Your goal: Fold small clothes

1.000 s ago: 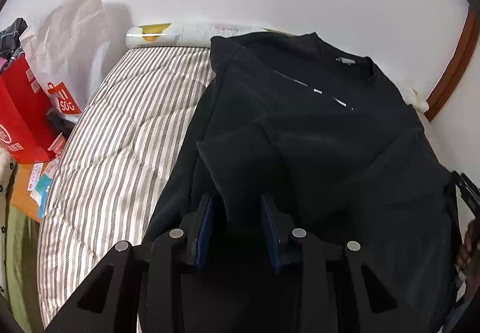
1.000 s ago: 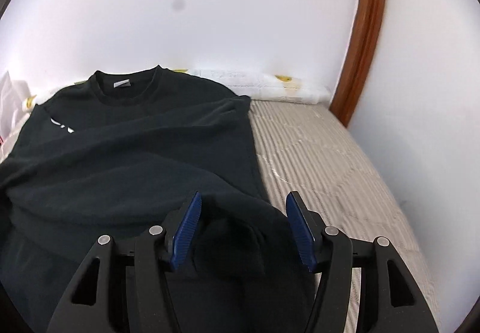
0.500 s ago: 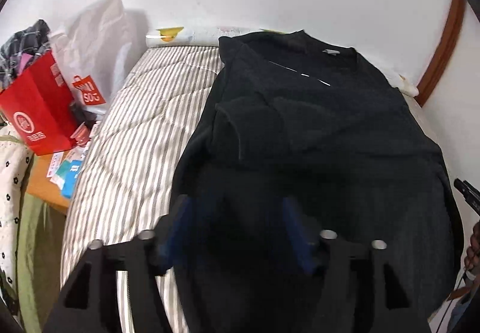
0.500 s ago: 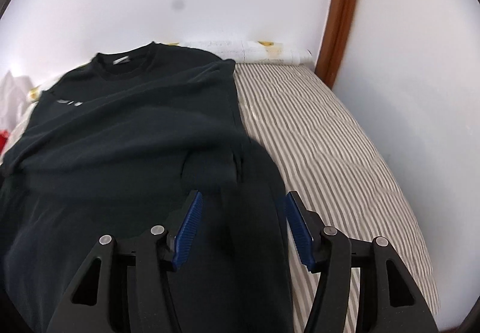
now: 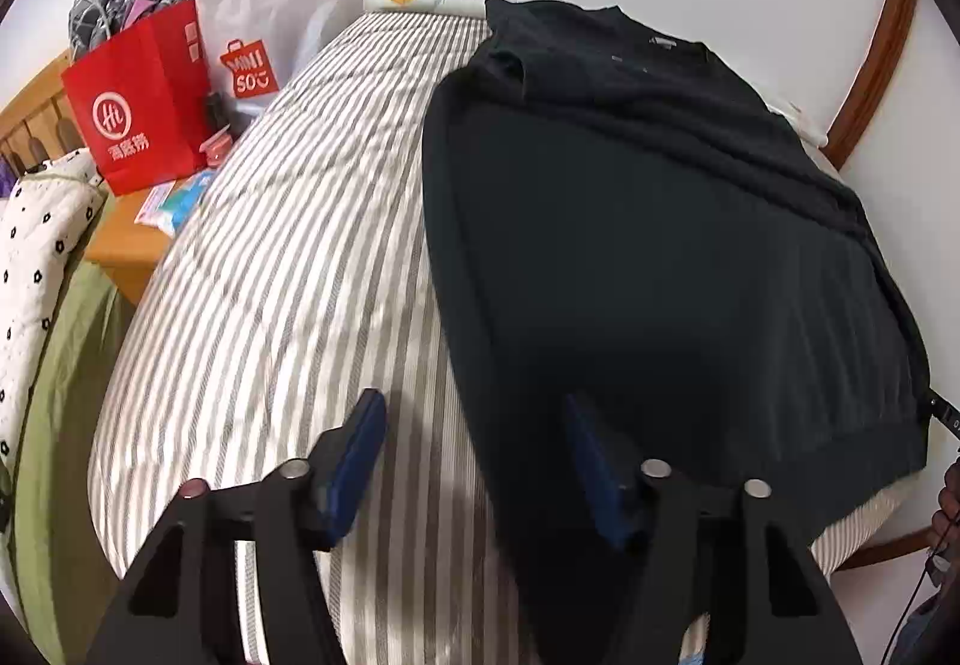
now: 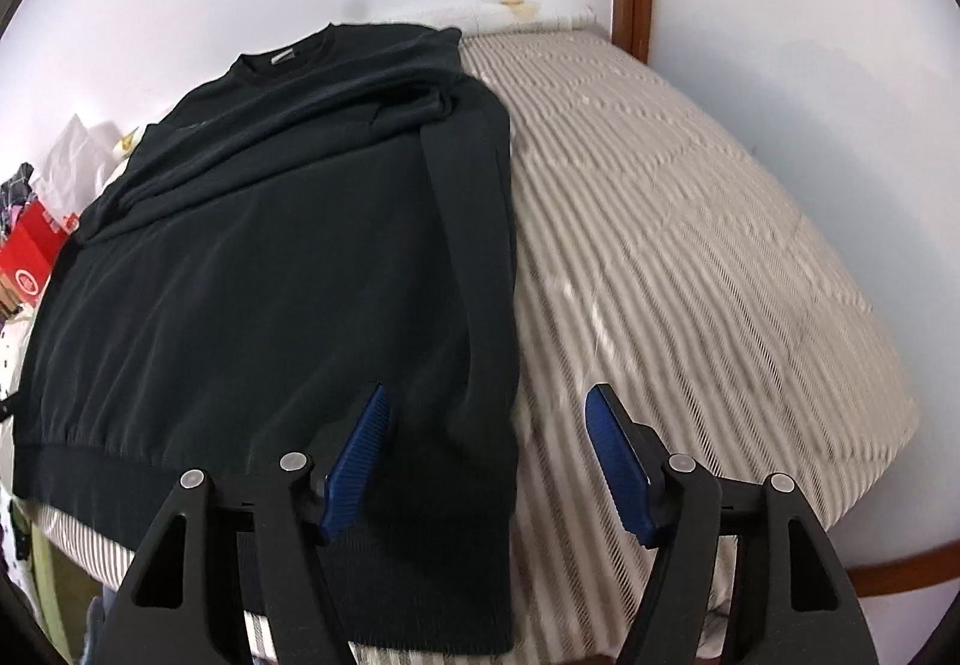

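You've drawn both grippers back to the black sweatshirt (image 5: 660, 245)'s hem end. The left gripper (image 5: 474, 461) let go its fold, and its jaws have just narrowed slightly, straddling the side edge. The right gripper (image 6: 486, 461) has just been opening over the folded-in sleeve (image 6: 474, 221).

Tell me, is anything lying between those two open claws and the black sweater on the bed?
Nothing visible. The black sweater lies bare on the striped mattress; left gripper and right gripper hang open at its edges.
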